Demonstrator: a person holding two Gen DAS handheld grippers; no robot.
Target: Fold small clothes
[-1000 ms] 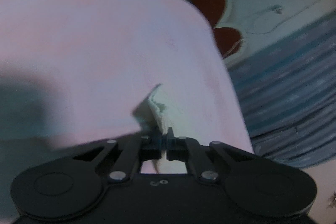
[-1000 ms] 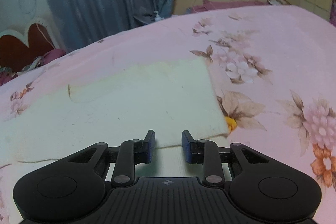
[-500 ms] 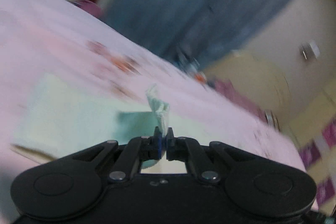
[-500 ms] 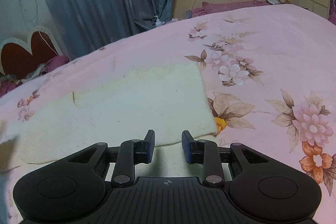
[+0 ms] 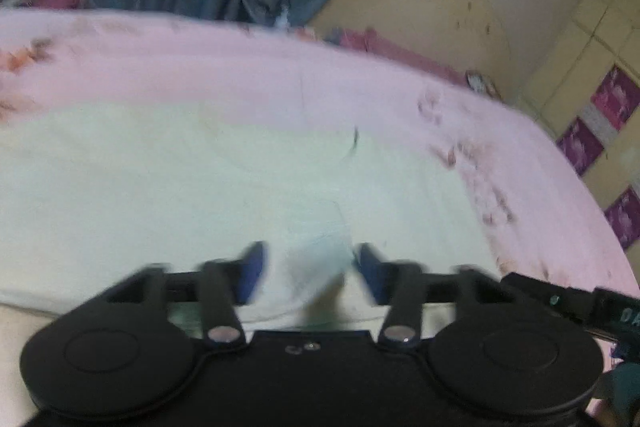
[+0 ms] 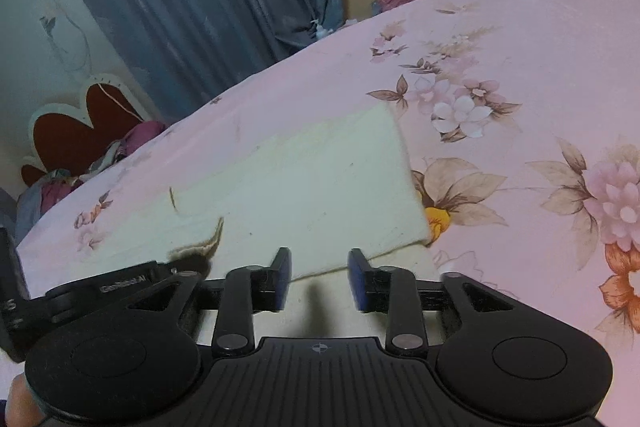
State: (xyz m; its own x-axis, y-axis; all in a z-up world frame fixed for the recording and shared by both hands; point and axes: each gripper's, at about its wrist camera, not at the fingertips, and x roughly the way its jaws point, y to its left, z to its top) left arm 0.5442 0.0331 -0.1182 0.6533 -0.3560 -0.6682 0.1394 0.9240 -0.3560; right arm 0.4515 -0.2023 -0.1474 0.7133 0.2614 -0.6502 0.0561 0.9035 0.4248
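Cream fleecy folded cloth [image 6: 304, 183], smooth pink floral bedsheet [image 6: 520, 75]

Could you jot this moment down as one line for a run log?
step: fold laid over | left claw: just opened, cloth corner loose between | right claw: just opened, empty | cream garment: on pink bedsheet

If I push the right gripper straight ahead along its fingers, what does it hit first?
Most likely the cream cloth lying folded on the pink floral bedsheet. The right gripper has just been opening, nothing between its jaws, angled down at the cloth's near edge; exact depth is unclear.
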